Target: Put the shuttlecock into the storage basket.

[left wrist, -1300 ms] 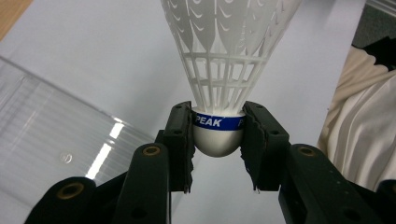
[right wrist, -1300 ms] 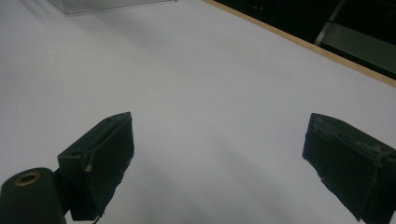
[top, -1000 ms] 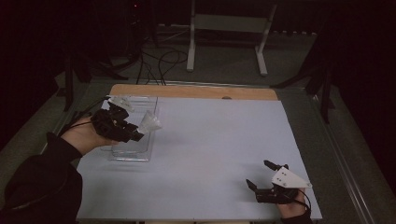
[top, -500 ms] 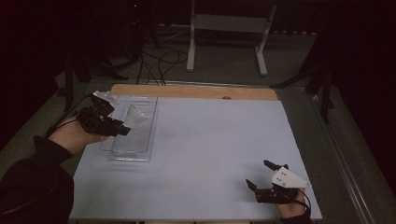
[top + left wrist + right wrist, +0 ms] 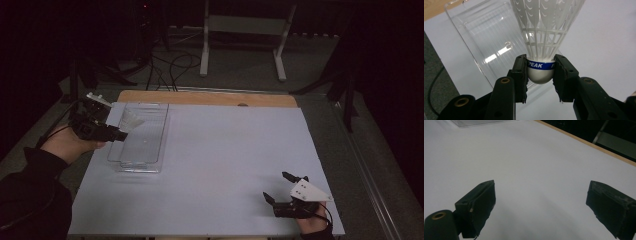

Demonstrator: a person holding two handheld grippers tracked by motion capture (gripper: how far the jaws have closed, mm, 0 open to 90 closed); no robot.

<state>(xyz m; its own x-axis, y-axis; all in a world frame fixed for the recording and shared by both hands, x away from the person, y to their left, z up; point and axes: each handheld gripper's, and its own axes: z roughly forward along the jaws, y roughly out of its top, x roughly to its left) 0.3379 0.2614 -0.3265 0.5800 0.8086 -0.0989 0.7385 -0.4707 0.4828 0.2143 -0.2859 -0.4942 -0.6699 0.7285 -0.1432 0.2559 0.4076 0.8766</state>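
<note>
A white shuttlecock (image 5: 544, 37) with a blue band around its cork is pinched at the cork by my left gripper (image 5: 541, 75). Its feathers fan out over a clear plastic tray (image 5: 486, 42). From above, my left gripper (image 5: 121, 134) sits at the tray's (image 5: 150, 165) left rim, and the shuttlecock (image 5: 131, 120) points right over the tray. My right gripper (image 5: 279, 186) rests near the front right of the white table sheet, jaws wide apart with nothing between them. Its own view has the right gripper (image 5: 541, 207) over bare white sheet.
The white sheet (image 5: 220, 155) covers a wooden table whose far edge (image 5: 210, 97) shows as a tan strip. Beyond it stand a metal stand (image 5: 242, 30) and floor cables (image 5: 170, 62). A corner of the clear tray (image 5: 479, 122) lies far off in the right gripper view.
My left hand has drawn back to the left, from over the tray's middle to its left rim, carrying the shuttlecock. The right hand has stayed put.
</note>
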